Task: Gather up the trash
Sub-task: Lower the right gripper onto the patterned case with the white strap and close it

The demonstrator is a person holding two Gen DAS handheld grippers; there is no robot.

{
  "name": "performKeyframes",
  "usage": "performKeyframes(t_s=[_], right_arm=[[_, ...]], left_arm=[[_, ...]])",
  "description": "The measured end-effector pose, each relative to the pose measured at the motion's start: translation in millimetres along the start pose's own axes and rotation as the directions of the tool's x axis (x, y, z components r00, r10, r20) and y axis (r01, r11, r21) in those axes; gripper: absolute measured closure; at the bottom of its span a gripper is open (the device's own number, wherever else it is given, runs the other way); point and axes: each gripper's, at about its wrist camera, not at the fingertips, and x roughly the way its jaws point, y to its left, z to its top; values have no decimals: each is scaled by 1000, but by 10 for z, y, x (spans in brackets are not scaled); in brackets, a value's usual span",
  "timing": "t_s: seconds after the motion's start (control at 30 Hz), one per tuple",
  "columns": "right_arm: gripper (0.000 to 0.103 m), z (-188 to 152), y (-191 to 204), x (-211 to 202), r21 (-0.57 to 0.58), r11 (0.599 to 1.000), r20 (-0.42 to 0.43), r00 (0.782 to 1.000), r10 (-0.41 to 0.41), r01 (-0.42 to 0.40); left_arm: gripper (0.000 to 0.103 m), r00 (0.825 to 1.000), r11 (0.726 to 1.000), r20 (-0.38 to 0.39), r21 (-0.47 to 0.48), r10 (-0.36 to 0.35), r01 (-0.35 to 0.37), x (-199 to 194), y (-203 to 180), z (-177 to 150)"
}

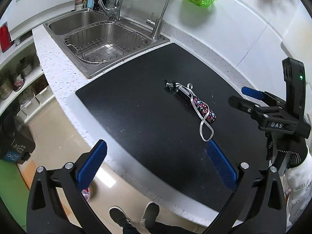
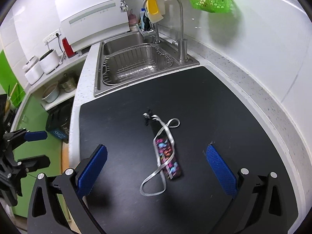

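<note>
Hovering over the near edge of the table, the left tool has its blue pads spread wide apart with nothing between them; one pad hangs past the table edge above the floor, the other over the black mat. The right tool is poised above the mat too, its pads also well apart, and the patterned pouch lies on the mat between them, untouched. In the left view the right tool shows at the right edge, held by a gloved hand.

The pouch, with a grey-white strap looped over it and a small metal clip at its far end, sits near the middle of the mat. Beyond the mat is a steel sink with a wire basket in the nearer basin and two taps behind. A green basket hangs on the white wall at far right. A white appliance stands far left, its brand lettering too small to read.

The letters "DAS" are legible on the right tool's body in the left view.
</note>
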Motion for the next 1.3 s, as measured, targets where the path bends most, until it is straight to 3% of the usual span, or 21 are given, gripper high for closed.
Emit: performKeyframes(t_s=[0.23, 0.33, 1.0, 1.13, 1.3], right_arm=[[6, 135, -175, 435, -15, 998, -39, 998, 57, -58], [19, 180, -220, 595, -23, 998, -54, 997, 57, -59], [41, 260, -332, 1289, -91, 995, -137, 990, 26, -39], [60, 282, -316, 1298, -102, 994, -136, 990, 25, -39], [91, 258, -304, 1278, -105, 994, -140, 990, 18, -33]], left_arm=[[3, 999, 999, -31, -36, 23, -24, 257, 2, 80], [3, 999, 998, -42, -52, 33, -35, 332, 34, 92], [3, 994, 993, -104, -111, 37, -49, 795, 194, 217], [3, 994, 992, -105, -120, 34, -46, 821, 220, 217], [3, 994, 991, -102, -126, 26, -39, 819, 230, 206]])
